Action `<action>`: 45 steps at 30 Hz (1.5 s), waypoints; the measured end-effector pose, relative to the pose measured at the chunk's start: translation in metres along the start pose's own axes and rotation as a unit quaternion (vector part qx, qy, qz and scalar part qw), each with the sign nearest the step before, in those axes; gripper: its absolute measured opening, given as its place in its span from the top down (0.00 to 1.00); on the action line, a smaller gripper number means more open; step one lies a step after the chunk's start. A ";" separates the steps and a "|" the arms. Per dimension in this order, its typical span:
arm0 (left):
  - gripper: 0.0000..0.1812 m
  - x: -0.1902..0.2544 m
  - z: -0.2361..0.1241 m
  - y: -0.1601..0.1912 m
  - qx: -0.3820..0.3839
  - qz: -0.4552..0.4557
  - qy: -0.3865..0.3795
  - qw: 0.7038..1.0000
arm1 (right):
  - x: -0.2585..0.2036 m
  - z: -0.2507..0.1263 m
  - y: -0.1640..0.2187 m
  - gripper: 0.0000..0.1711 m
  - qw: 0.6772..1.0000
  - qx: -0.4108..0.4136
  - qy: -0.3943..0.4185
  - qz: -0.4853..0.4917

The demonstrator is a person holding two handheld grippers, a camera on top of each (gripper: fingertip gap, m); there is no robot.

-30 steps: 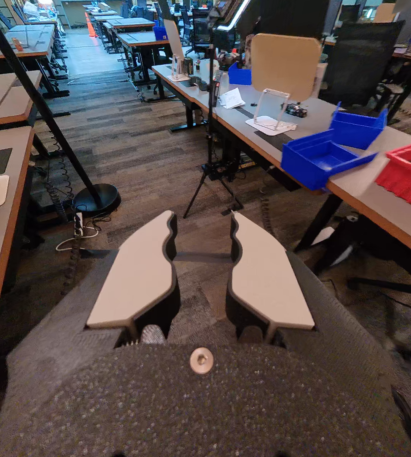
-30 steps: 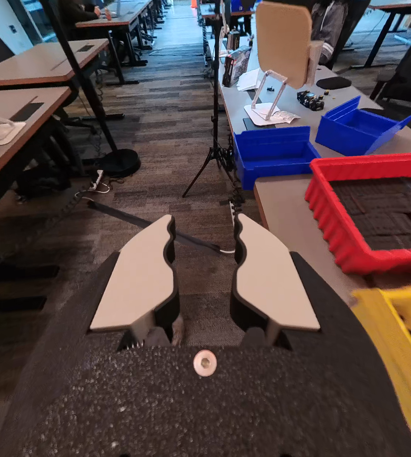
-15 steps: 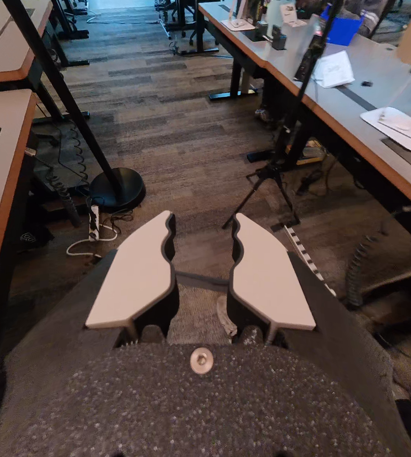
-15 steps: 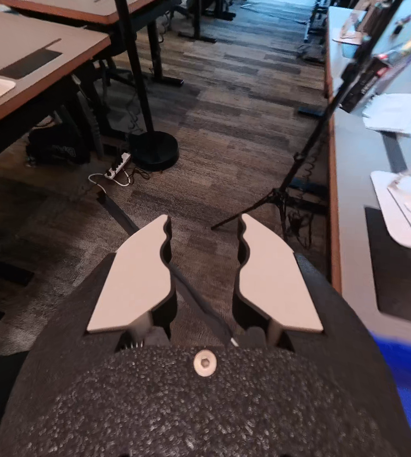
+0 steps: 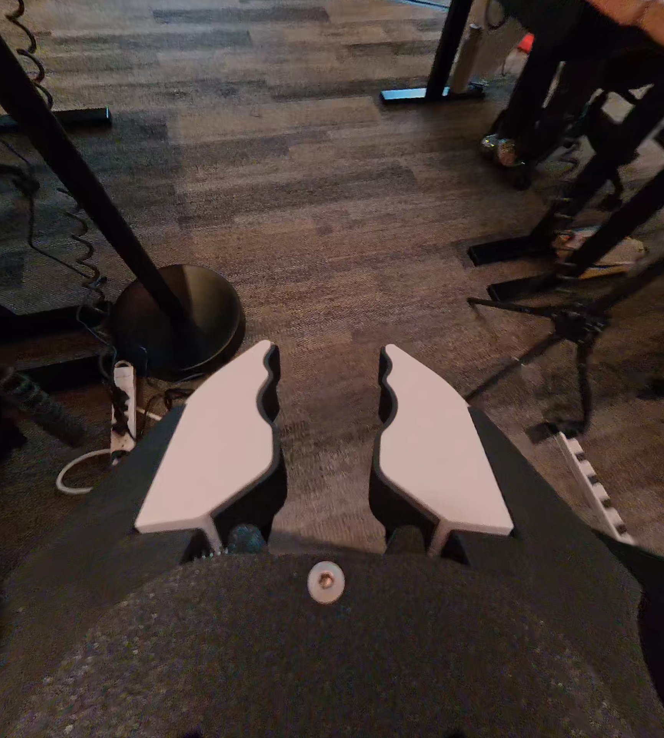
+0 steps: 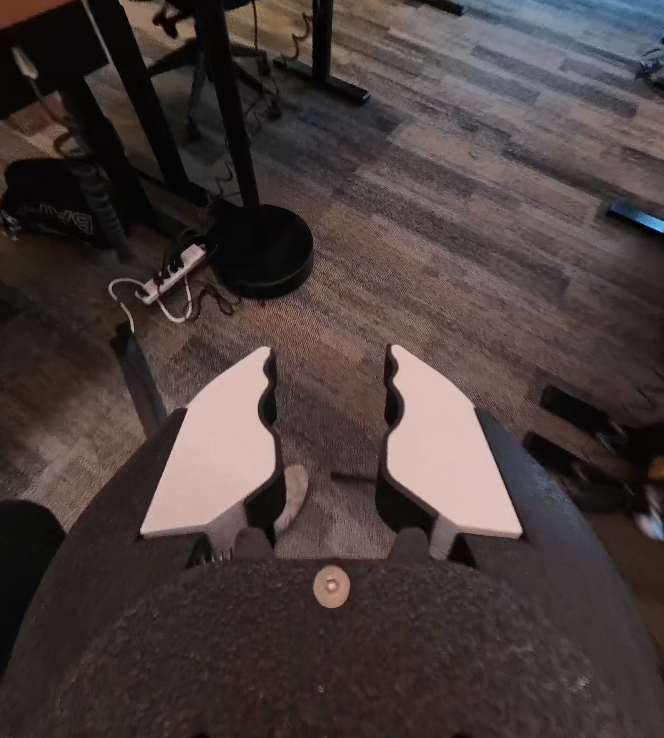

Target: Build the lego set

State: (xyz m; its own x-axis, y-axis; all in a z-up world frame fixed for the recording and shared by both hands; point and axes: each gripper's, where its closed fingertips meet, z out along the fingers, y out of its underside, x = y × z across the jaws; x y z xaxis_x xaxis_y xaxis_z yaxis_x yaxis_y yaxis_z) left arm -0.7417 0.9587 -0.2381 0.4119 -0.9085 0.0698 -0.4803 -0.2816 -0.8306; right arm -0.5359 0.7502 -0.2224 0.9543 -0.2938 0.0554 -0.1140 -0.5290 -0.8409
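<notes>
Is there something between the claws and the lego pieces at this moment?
Cannot be judged: no lego shows in either view. The left claw and right claw, both open and empty, point at the carpet floor near a round black stand base.

Grey-brown carpet floor (image 5: pixel 322 223). On it: round black stand base (image 5: pixel 178 315) with slanting pole, white power strip (image 5: pixel 122 403) just beside it, tripod feet (image 5: pixel 542 339) at right, black bag (image 6: pixel 50 203) under a desk.

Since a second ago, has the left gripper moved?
Yes. The left gripper has tipped down toward the floor: the blue bins and tabletop have left its view, and the round lamp base now sits much closer, just beyond its left finger.
</notes>
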 end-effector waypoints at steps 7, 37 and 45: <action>0.75 -0.115 0.272 0.128 -0.026 -0.008 -0.016 1.000 | 0.054 0.248 0.063 0.70 0.999 0.035 -0.016 0.003; 0.86 -0.253 0.626 0.358 -0.101 0.033 -0.042 0.993 | 0.215 0.409 0.205 0.71 0.996 0.031 0.059 -0.060; 0.86 -0.099 0.395 0.048 0.031 0.098 0.047 0.994 | 0.148 0.265 0.035 0.71 0.998 0.062 0.015 0.026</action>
State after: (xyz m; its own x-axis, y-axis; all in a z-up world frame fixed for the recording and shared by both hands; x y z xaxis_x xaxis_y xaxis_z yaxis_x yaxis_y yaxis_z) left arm -0.5000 1.1572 -0.5034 0.2392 -0.9698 -0.0482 -0.4943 -0.0789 -0.8657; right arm -0.3250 0.8990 -0.3868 0.9393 -0.3423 0.0242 -0.1265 -0.4112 -0.9027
